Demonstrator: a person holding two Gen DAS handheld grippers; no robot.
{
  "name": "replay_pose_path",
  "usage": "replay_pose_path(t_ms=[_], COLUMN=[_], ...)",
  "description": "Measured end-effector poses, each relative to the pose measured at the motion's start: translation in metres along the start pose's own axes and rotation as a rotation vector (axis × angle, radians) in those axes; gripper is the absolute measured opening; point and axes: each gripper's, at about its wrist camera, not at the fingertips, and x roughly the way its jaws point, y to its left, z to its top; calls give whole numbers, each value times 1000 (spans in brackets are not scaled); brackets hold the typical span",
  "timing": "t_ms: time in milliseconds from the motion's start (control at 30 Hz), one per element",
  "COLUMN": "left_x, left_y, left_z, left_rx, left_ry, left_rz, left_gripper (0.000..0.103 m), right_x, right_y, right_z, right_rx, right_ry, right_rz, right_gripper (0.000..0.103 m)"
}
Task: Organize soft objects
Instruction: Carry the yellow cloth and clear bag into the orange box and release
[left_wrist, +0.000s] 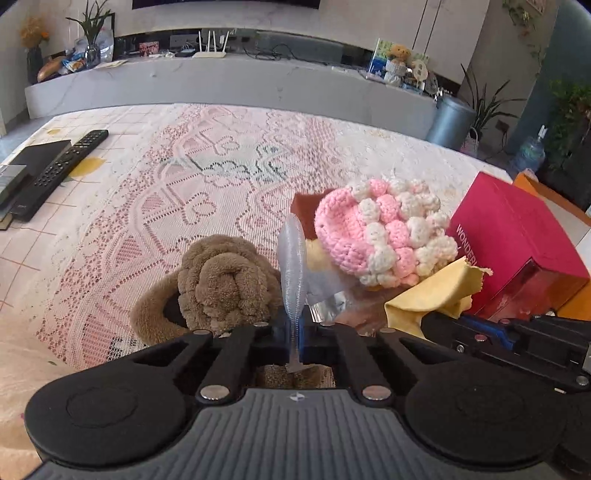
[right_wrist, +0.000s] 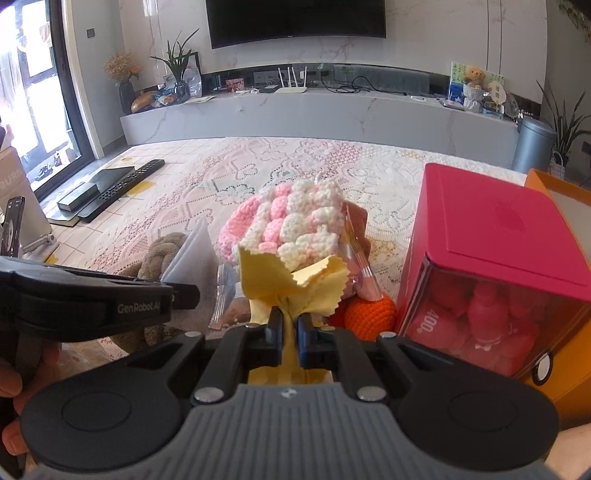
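My left gripper (left_wrist: 294, 334) is shut on the edge of a clear plastic bag (left_wrist: 292, 266), which stands up between its jaws. A brown plush scrunchie (left_wrist: 218, 284) lies just left of it on the lace tablecloth (left_wrist: 184, 177). My right gripper (right_wrist: 290, 325) is shut on a yellow cloth (right_wrist: 288, 273), also seen in the left wrist view (left_wrist: 432, 295). A pink and white crocheted piece (left_wrist: 384, 229) rests on the pile behind it, also in the right wrist view (right_wrist: 291, 225). An orange crocheted ball (right_wrist: 371, 314) lies right of the cloth.
A magenta box (right_wrist: 491, 236) with a clear front stands at the right, an orange box (right_wrist: 561, 192) behind it. A remote control (left_wrist: 62, 170) and a black flat device (left_wrist: 40, 157) lie at the far left. A phone on a stand (right_wrist: 13, 229) is at the left edge.
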Motion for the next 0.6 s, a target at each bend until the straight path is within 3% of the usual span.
replay_pose_path(t_ms=[600], left_x=[-110], left_y=[-20], left_z=[8], left_rx=[50], left_ry=[-326], left_rz=[-36], left_gripper=[1], right_x=[-85], right_y=[-7], right_z=[13], right_rx=[78], right_ry=[-158], right_rz=[14], right_gripper=[4])
